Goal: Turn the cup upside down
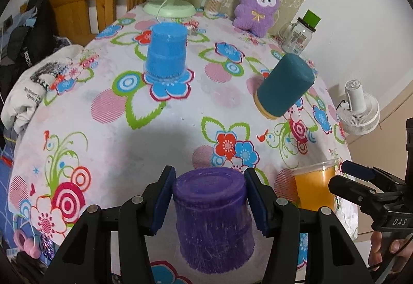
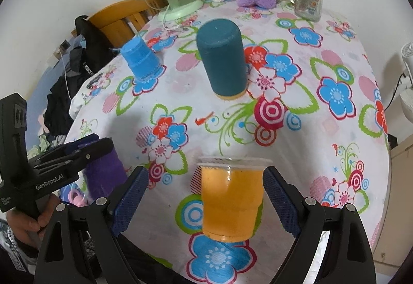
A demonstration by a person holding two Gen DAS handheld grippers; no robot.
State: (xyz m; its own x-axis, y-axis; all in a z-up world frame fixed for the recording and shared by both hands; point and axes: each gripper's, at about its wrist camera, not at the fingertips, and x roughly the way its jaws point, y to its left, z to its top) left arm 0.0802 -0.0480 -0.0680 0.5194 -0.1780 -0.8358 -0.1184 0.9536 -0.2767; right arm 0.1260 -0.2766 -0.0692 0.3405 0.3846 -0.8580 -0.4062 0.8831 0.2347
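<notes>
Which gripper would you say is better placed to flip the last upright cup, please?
Right. The orange cup, the only one standing rim-up, sits between the open right gripper fingers. The left gripper brackets the purple cup, which is already upside down.

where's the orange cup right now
The orange cup stands upright at the table's near edge, between the open fingers of the right gripper in the right wrist view, right of the upside-down purple cup.
</notes>
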